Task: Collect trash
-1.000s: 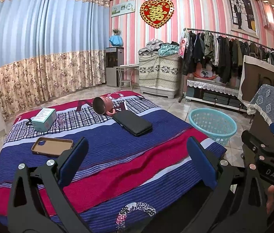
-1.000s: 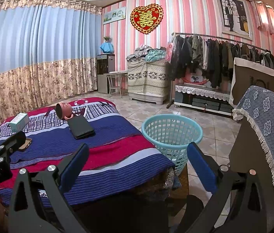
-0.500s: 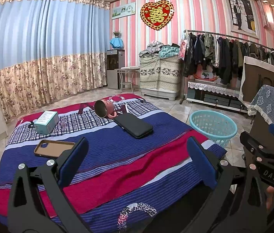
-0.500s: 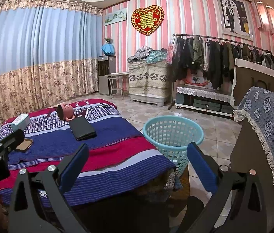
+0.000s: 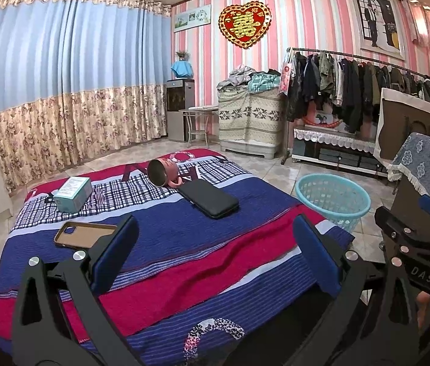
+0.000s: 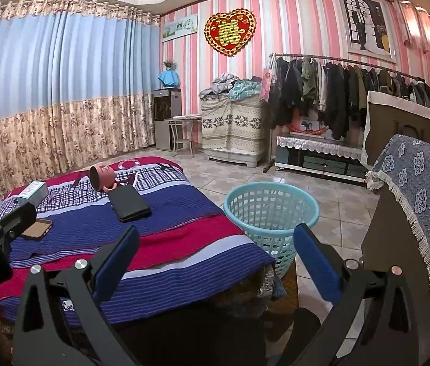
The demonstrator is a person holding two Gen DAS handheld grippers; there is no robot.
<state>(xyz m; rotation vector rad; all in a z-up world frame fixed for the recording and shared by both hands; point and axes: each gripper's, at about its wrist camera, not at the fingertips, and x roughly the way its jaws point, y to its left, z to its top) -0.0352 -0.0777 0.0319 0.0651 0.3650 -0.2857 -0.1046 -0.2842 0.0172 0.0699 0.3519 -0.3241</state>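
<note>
Bed (image 5: 160, 238): fills the lower centre; items lie spread across its striped cover, bare cover toward the near edge.
Basket (image 6: 271, 213): centre right, on the floor, touching the bed's corner, mouth unobstructed; likely the trash target.
Wallet (image 5: 208, 202): centre.
Mug (image 5: 161, 175): tipped, upper centre.
Box (image 5: 73, 194): left.
Phone case (image 5: 85, 234): lower left.
Left tool (image 5: 215, 254): jaws spread, empty, hovering.
Right tool (image 6: 216, 256): jaws spread, empty.

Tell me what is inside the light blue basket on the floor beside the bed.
Nothing shows inside the basket: in the right wrist view only its bare mesh wall is visible. The near rim hides its bottom, so something small or flat lying there cannot be ruled out.
</note>
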